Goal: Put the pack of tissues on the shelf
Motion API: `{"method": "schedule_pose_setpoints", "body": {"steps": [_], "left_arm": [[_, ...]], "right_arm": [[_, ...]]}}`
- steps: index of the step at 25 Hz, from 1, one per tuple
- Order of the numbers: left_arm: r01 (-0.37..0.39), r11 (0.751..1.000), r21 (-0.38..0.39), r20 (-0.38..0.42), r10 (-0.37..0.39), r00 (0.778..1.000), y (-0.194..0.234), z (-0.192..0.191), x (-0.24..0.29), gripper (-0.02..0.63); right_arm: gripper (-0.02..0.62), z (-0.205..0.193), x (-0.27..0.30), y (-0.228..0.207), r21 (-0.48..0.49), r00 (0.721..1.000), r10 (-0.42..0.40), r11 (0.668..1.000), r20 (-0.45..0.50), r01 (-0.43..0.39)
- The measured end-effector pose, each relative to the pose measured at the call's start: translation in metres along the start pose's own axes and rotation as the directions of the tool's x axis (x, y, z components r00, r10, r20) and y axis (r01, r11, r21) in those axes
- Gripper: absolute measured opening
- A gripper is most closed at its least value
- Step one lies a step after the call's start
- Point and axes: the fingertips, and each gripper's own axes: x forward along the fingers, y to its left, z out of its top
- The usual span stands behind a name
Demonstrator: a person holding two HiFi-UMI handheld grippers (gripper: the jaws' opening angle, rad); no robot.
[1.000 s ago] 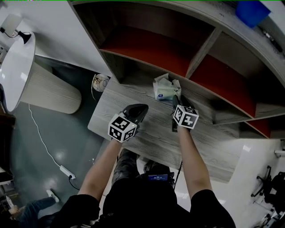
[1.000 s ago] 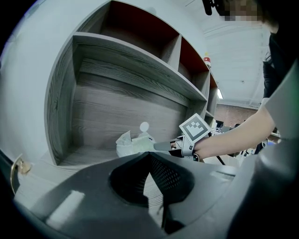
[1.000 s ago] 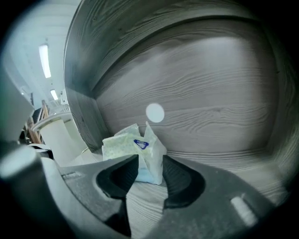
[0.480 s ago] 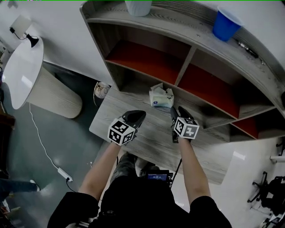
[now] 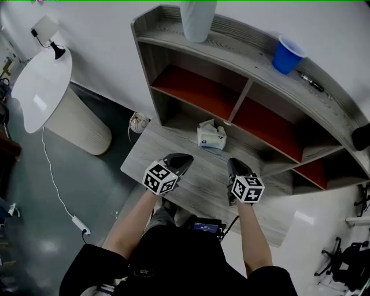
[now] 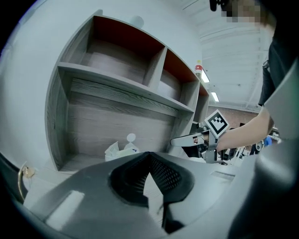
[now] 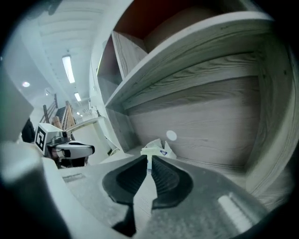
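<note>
The pack of tissues [image 5: 211, 136] sits on the bottom level of the shelf [image 5: 186, 124], so the job looks done. The left gripper [image 5: 184, 157] is closed and empty; the right gripper [image 5: 233, 163] has its jaws closing on nothing

One soft white pack of tissues [image 5: 211, 136], one grey wooden shelf unit [image 5: 243, 49], one blue plastic cup [image 5: 287, 54], one white cylindrical container [image 5: 198, 17], one thin dark pen [image 5: 312, 82], one round white table [image 5: 40, 87].
</note>
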Motion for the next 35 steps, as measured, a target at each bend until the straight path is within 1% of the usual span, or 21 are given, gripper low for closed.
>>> {"method": "schedule_pose_setpoints", "body": {"steps": [2,3,5,8,14,19,24,29,35], "left_arm": [[0.009,1.0,-0.004,0.002,-0.009,1.0,-0.005,0.0,-0.004,0.0],[0.008,1.0,-0.01,0.003,-0.008,1.0,-0.008,-0.001,-0.005,0.0],[0.009,1.0,-0.023,0.005,-0.009,1.0,-0.013,-0.004,-0.008,0.0],[0.006,0.999,-0.041,0.012,-0.005,1.0,-0.019,-0.009,-0.01,0.0],[-0.011,0.997,-0.072,0.003,0.011,1.0,-0.021,-0.017,-0.01,0.002],[-0.01,0.998,-0.059,-0.003,0.01,1.0,-0.027,-0.014,-0.01,0.002],[0.007,1.0,-0.023,-0.042,-0.008,0.999,-0.047,-0.021,-0.011,0.0],[0.025,0.999,-0.043,-0.03,-0.026,0.999,-0.071,-0.027,-0.02,0.0],[0.036,0.998,-0.058,-0.04,-0.038,0.998,-0.092,-0.042,-0.038,0.0]], "right_arm": [[0.01,0.0,-0.009,0.004,0.006,1.0,0.001,1.0,0.013,-0.002],[0.005,0.0,-0.012,0.006,0.011,1.0,0.004,1.0,0.017,-0.004],[0.005,-0.002,-0.02,0.01,0.015,1.0,0.012,1.0,0.017,-0.012],[0.005,-0.007,-0.027,0.016,-0.004,1.0,0.027,1.0,0.01,-0.027],[0.004,-0.016,-0.031,0.028,-0.011,0.998,0.07,0.997,0.004,-0.07],[0.005,-0.009,-0.038,0.028,-0.017,0.997,0.073,0.997,0.024,-0.073],[0.004,-0.015,-0.051,0.029,-0.01,0.996,0.086,0.996,0.024,-0.086],[0.005,-0.026,-0.066,0.03,-0.017,0.993,0.117,0.993,0.009,-0.117],[0.005,-0.043,-0.081,0.035,0.018,0.992,0.122,0.992,0.014,-0.123]]}}
